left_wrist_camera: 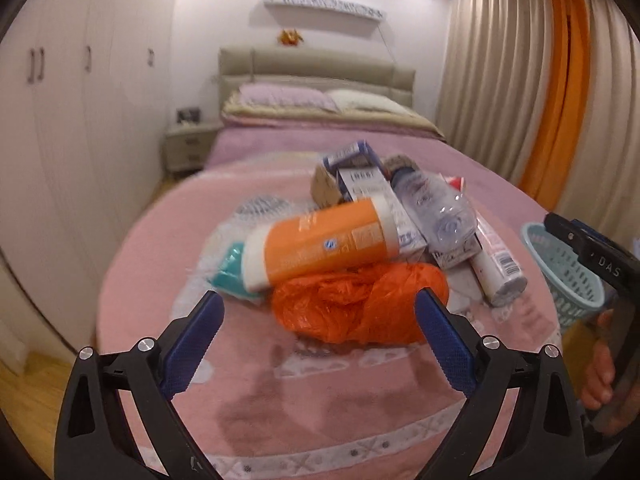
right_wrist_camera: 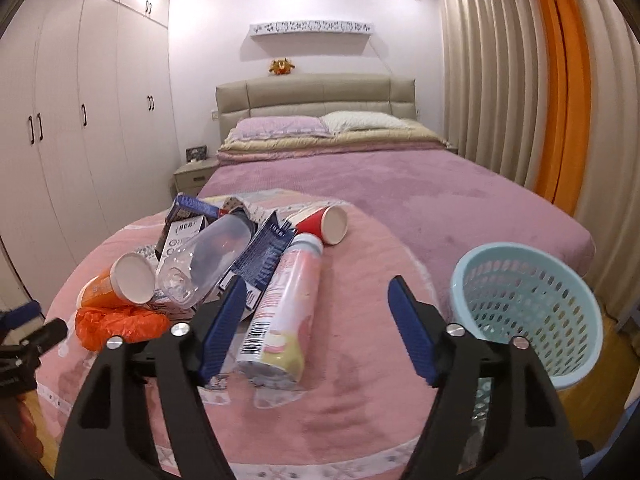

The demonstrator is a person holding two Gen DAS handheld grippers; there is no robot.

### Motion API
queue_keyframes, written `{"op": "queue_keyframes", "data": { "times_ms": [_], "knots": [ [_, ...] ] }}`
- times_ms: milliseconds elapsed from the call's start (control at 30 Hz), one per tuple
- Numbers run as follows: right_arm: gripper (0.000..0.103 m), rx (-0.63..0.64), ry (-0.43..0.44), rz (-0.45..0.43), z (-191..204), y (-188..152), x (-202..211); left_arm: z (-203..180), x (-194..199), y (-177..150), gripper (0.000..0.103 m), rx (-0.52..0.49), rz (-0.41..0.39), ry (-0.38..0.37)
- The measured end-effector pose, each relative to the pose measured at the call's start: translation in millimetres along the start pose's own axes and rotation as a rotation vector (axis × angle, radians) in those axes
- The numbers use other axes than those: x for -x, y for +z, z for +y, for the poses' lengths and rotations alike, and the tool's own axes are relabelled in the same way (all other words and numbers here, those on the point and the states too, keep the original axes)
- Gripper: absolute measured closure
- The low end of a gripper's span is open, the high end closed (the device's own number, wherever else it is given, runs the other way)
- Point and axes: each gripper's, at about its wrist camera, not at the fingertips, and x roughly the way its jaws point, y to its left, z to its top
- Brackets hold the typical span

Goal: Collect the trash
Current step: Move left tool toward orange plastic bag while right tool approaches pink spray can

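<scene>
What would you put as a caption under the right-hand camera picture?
Open right gripper hovers over a bed's trash pile, beside a tall pink can and a blue basket.

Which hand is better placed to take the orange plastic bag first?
Left. Its open tongs face the orange plastic bag directly; the right tongs, also open, point nearer the basket.

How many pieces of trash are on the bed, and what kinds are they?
Cups: 2, orange cup and red cup
Clear bottle: 1
Spray can: 1
Orange plastic bag: 1
Cartons: about 3, overlapping, hard to separate
Total: about 8, all outside the basket
</scene>
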Motion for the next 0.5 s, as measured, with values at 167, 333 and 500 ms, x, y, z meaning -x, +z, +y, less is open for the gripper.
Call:
{"op": "queue_keyframes", "data": {
  "times_ms": [167, 333, 500],
  "knots": [
    [0.032, -0.015, 0.032, 0.082, 11.2, -0.5, -25.0, 5.1, -31.9, 6.7, 0.011, 0.059, 0.118, -0.126],
    [0.032, -0.019, 0.018, 0.135, 15.8, -1.3, -47.4, -14.2, -46.9, 2.1, 0.009, 0.080, 0.150, -0.175],
    [0.032, -0.051, 0.017, 0.225, 11.0, -0.8, -78.3, -35.5, -61.3, 0.8, 0.009, 0.036, 0.173, -0.169]
  ]
}}
